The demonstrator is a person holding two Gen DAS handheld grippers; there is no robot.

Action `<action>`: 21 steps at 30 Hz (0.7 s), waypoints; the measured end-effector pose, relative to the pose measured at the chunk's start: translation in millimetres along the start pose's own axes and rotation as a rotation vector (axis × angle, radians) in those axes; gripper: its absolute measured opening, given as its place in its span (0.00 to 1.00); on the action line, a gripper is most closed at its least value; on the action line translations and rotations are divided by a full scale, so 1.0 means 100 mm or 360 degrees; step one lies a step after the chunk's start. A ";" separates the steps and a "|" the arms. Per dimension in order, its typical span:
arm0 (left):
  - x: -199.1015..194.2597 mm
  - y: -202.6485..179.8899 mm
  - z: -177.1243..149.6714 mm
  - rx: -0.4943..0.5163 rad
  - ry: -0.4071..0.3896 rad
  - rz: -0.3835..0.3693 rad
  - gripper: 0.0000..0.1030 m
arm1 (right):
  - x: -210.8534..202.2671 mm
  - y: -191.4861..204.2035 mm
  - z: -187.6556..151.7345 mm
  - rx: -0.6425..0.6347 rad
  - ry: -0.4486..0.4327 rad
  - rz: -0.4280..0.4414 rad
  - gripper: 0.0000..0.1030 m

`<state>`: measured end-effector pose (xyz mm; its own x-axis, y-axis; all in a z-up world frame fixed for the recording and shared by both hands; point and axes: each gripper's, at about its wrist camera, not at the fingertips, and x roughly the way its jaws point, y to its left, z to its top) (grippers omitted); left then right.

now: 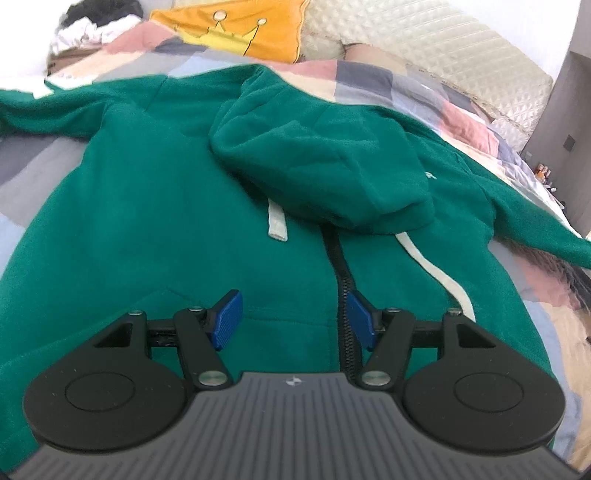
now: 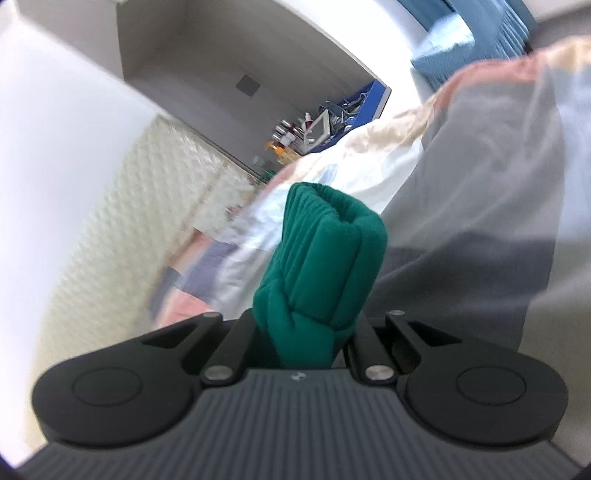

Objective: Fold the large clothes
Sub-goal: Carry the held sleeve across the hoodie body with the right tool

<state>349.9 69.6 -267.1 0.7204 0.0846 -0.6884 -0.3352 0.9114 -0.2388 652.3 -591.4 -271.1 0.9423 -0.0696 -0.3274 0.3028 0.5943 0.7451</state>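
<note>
A green zip hoodie (image 1: 147,206) lies spread face up on the bed, its hood (image 1: 321,158) flopped forward over the chest, with white drawstrings (image 1: 276,221) and a black zipper (image 1: 345,295) down the middle. My left gripper (image 1: 293,319) hovers over the lower front beside the zipper, blue pads (image 1: 229,317) apart with nothing between them. In the right wrist view, my right gripper (image 2: 306,332) is shut on a ribbed green sleeve cuff (image 2: 328,251), which sticks up and forward from the jaws, lifted off the bed. Its pads are hidden by the cloth.
A patchwork quilt (image 1: 388,81) covers the bed, with an orange crown pillow (image 1: 236,29) and a quilted cream headboard (image 1: 424,40) behind. A pile of clothes (image 1: 92,22) sits at the far left. A cluttered shelf (image 2: 317,129) stands beyond the bed.
</note>
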 end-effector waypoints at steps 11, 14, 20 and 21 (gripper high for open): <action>0.05 -0.04 0.16 0.0084 0.0057 0.0045 0.66 | 0.31 -0.12 -0.07 -0.0237 0.0067 -0.0090 0.08; -0.02 -0.06 0.20 0.0116 0.0042 0.0055 0.66 | 0.25 0.02 -0.05 -0.0273 0.0052 -0.0038 0.08; -0.19 -0.04 0.26 0.0126 -0.0015 0.0062 0.66 | -0.11 0.73 0.11 -0.0498 -0.0052 0.0135 0.08; -0.21 -0.02 0.26 0.0108 -0.0025 0.0057 0.66 | -0.20 0.91 0.13 -0.0554 -0.0070 0.0167 0.08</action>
<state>351.4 76.1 -234.3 0.7184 0.1238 -0.6845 -0.3194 0.9329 -0.1665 663.2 -546.7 -189.6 0.9732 -0.0240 -0.2288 0.1449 0.8364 0.5286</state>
